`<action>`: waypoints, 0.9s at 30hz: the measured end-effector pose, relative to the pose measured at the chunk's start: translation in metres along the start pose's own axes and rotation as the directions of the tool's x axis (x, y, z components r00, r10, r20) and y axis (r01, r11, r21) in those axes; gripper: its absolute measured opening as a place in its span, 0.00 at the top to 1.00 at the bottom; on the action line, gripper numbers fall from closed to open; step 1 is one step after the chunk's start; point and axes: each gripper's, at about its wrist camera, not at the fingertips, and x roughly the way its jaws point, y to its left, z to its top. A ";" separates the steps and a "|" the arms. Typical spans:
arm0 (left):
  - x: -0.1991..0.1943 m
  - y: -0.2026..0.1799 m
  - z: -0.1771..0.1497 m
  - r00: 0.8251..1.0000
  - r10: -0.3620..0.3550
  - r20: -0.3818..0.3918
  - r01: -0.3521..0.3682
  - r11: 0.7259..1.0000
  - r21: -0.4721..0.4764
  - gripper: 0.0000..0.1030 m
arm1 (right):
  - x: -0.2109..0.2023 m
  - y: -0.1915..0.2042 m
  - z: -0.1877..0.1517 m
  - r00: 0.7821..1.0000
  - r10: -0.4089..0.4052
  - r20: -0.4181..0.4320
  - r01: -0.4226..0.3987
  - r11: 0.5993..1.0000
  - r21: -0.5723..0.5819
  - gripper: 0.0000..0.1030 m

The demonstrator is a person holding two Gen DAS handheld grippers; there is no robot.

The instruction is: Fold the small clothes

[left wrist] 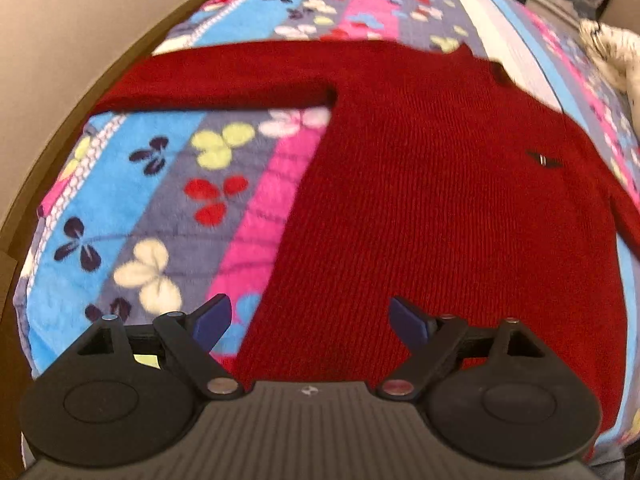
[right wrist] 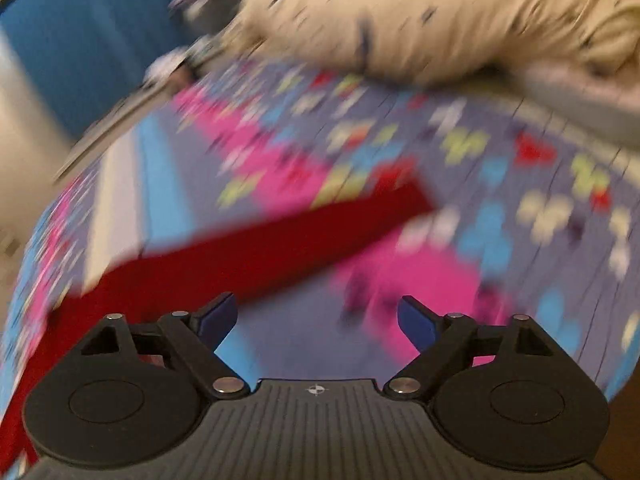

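A small red knit sweater (left wrist: 432,208) lies flat on a flowered blanket (left wrist: 160,200), its body toward me and one sleeve (left wrist: 224,80) stretched out to the left. My left gripper (left wrist: 310,320) is open and empty, low over the sweater's near hem. In the blurred right wrist view the other red sleeve (right wrist: 280,236) runs diagonally across the blanket (right wrist: 440,152). My right gripper (right wrist: 316,320) is open and empty, just to the right of that sleeve's near end.
A beige wall and a brown bed edge (left wrist: 60,128) run along the left. A cream patterned pillow (right wrist: 420,20) lies at the far end of the bed; it also shows in the left wrist view (left wrist: 612,52). A blue panel (right wrist: 88,40) stands at the far left.
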 end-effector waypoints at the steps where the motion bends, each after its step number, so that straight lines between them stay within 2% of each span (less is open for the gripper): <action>1: 0.001 0.002 -0.007 1.000 -0.007 -0.009 0.008 1.000 0.005 0.12 | -0.007 0.007 -0.024 0.998 0.040 -0.039 -0.040 0.999 -0.012 0.14; 3: 0.005 0.005 -0.020 1.000 -0.010 -0.027 0.011 1.000 0.010 0.05 | -0.019 0.031 -0.067 0.987 0.093 -0.133 -0.102 0.993 -0.061 0.14; 6: 0.006 0.012 -0.043 0.999 -0.011 -0.044 0.012 1.000 0.029 0.05 | -0.025 0.063 -0.122 0.973 0.100 -0.207 -0.133 0.979 -0.154 0.15; 8: -0.001 0.019 -0.061 0.999 -0.020 -0.031 0.021 0.999 0.047 0.05 | -0.038 0.077 -0.150 0.982 0.053 -0.179 -0.090 0.974 -0.209 0.15; 11: -0.009 0.029 -0.090 1.000 -0.021 -0.008 0.022 0.996 0.089 0.02 | -0.066 0.091 -0.180 0.988 0.050 -0.145 -0.089 0.956 -0.280 0.15; 16: -0.005 0.030 -0.131 1.000 -0.019 0.014 0.016 0.983 0.180 0.02 | -0.099 0.111 -0.222 0.987 0.056 -0.149 -0.118 0.887 -0.447 0.15; 19: 0.005 0.028 -0.146 1.000 -0.012 0.026 0.006 0.977 0.211 0.02 | -0.104 0.124 -0.244 0.984 0.054 -0.169 -0.133 0.856 -0.499 0.14; 23: 0.022 0.040 -0.147 0.997 0.057 0.042 -0.063 0.984 0.166 0.02 | -0.087 0.145 -0.273 0.979 -0.004 -0.205 -0.123 0.791 -0.600 0.14; 27: 0.023 0.064 -0.134 0.994 0.090 0.065 -0.095 0.992 0.077 0.02 | -0.058 0.161 -0.291 0.977 -0.118 -0.176 -0.039 0.715 -0.698 0.14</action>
